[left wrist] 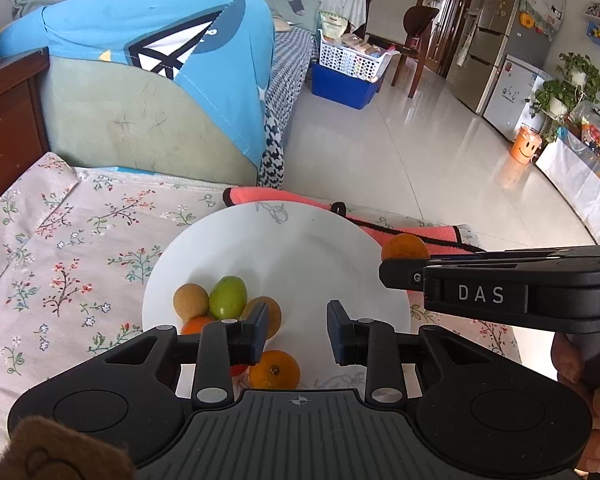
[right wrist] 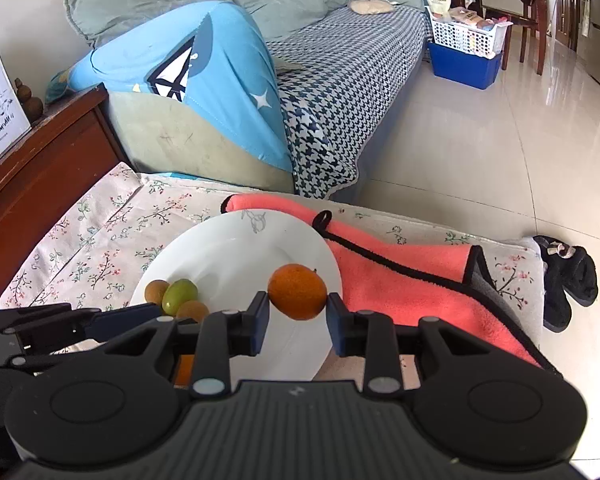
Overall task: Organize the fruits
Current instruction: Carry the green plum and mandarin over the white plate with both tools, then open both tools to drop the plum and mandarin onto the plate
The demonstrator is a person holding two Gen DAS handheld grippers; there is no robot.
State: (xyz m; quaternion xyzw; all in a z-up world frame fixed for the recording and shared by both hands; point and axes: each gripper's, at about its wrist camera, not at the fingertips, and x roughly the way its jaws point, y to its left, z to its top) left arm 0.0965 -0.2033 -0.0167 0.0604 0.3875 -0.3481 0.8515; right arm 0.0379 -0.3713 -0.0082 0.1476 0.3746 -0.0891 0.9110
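White and glossy, the plate [left wrist: 300, 248] sits on a worktop covered by a floral cloth [left wrist: 60, 264], with a coral-pink towel [right wrist: 400, 280] edged in black lying just beside it on the side toward the floor. On the plate's near-left part a small cluster of fruit rests: a green fruit [left wrist: 228, 297] between two tan-brown round fruits [left wrist: 190, 301], which it touches. Nearer the left wrist camera an orange citrus [left wrist: 274, 369] lies on the plate, partly behind the left gripper [left wrist: 298, 330]; the edge of another orange fruit and a sliver of something red show behind that gripper's left finger, too hidden to name.

The left gripper's jaws hang over the bare middle of the plate with a narrow gap between them and nothing in it; they are drawn almost together and hold nothing.

The right gripper [right wrist: 298, 326] has its jaws closed on an orange mandarin [right wrist: 297, 291], one pad pressing each side of the fruit. In the right wrist view the mandarin is held above the plate's right rim, close to the towel's edge. The left wrist view shows the same fruit as an orange round behind the right gripper's black body.

Behind the worktop stands a sofa with a blue cover [right wrist: 204, 68].
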